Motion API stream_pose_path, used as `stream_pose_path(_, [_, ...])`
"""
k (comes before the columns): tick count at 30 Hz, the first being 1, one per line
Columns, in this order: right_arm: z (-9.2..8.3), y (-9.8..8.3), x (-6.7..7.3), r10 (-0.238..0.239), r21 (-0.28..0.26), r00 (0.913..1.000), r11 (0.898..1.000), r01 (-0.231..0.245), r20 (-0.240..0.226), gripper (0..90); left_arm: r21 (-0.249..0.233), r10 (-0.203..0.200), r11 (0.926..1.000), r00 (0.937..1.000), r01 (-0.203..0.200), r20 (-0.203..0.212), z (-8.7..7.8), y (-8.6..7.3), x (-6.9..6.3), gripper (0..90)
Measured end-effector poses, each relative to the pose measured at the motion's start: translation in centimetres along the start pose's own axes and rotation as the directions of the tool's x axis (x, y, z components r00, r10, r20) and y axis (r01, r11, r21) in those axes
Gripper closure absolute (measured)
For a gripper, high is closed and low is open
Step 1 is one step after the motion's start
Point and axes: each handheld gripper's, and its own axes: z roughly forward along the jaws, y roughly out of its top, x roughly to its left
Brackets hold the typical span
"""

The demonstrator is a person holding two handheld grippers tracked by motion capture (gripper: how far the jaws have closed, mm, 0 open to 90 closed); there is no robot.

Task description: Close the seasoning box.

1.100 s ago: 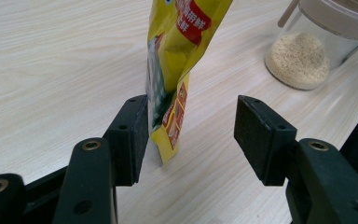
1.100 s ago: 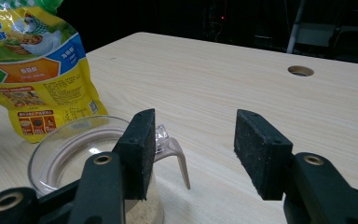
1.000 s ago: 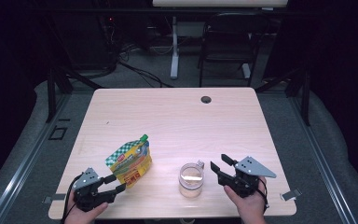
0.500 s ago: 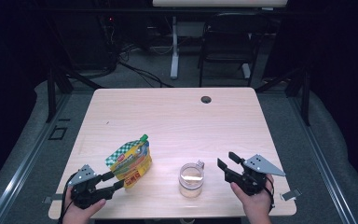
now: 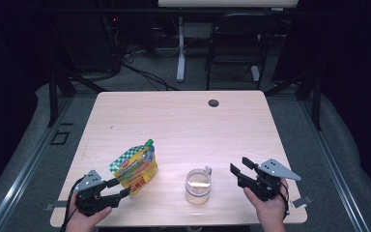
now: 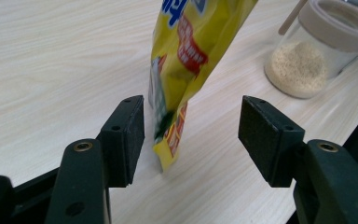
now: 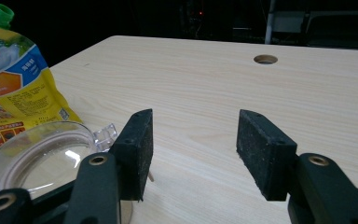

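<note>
Jaws on both grippers have just been opening and stand wide: the left gripper (image 5: 114,188) brackets the lower edge of an upright yellow spouted pouch (image 5: 136,166) without pressing it, while the right gripper (image 5: 240,170) hovers empty beside a glass jar (image 5: 198,185) on the wooden table (image 5: 183,125).

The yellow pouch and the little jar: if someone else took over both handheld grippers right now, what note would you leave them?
Left gripper: open, jaws just widened; the pouch's bottom edge sits between the pads, unpressed.
Right gripper: open, jaws just widened, holding nothing, to the right of the jar.
Yellow pouch: standing upright on the table, green cap screwed on.
Jar: upright beside the pouch, lid on, pale granules inside.
Done: both things are set down and free.
Left: I cannot tell from here; probably nothing unless the pouch is yet to be opened.
</note>
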Motion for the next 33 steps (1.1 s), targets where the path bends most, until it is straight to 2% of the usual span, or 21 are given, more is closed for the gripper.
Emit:
stream_pose_path(7, [0.3, -0.4, -0.8, 0.012, 0.025, 0.9999, 1.0, -0.012, 0.009, 45.7, -0.002, -0.022, 0.9998, 0.9989, 0.022, -0.04, -1.3, -0.9, 0.5, 41.4])
stream_pose_path(9, [0.5, -0.7, -1.1, 0.015, 0.036, 0.9997, 0.999, -0.016, 0.018, 45.7, -0.022, -0.046, 0.9988, 0.9978, 0.045, -0.048, -1.8, -1.5, 1.1, 41.5])
stream_pose_path(10, [0.5, -0.7, -1.1, 0.015, 0.036, 0.9997, 0.999, -0.016, 0.018, 45.7, -0.022, -0.046, 0.9988, 0.9978, 0.045, -0.048, -1.8, -1.5, 1.1, 41.7])
stream_pose_path(14, [1.0, -1.3, -1.7, 0.028, 0.055, 0.9991, 0.998, -0.029, 0.031, 45.8, -0.024, -0.089, 0.9959, 0.9944, 0.087, -0.057, -2.0, -2.4, 2.1, 42.3])
stream_pose_path(17, [1.4, -1.8, -2.1, 0.047, 0.077, 0.9986, 0.996, -0.049, 0.025, 45.8, -0.026, -0.097, 0.9951, 0.9927, 0.096, -0.071, -2.1, -2.7, 2.5, 42.4])
stream_pose_path(22, [1.9, -2.3, -2.5, 0.048, 0.104, 0.9981, 0.993, -0.052, 0.037, 45.7, -0.02, -0.094, 0.9955, 0.9915, 0.092, -0.09, -2.1, -2.9, 2.8, 42.6])
stream_pose_path(24, [2.1, -2.6, -2.7, 0.064, 0.112, 0.997, 0.991, -0.068, 0.043, 45.7, -0.018, -0.091, 0.9958, 0.9909, 0.09, -0.099, -2.1, -3.0, 3.0, 42.7])
stream_pose_path(27, [2.5, -2.9, -3.0, 0.092, 0.126, 0.9946, 0.987, -0.098, 0.046, 45.7, 0.001, -0.086, 0.9962, 0.987, 0.087, -0.136, -1.8, -3.2, 3.4, 42.8])
stream_pose_path(29, [2.7, -3.1, -3.0, 0.095, 0.135, 0.9944, 0.986, -0.1, 0.047, 45.7, 0.008, -0.079, 0.9966, 0.9851, 0.081, -0.152, -1.7, -3.3, 3.6, 42.9])
stream_pose_path(33, [2.9, -3.2, -2.9, 0.09, 0.141, 0.9947, 0.985, -0.097, 0.05, 45.6, 0.013, -0.083, 0.9962, 0.9834, 0.087, -0.161, -1.5, -3.4, 3.9, 42.9])
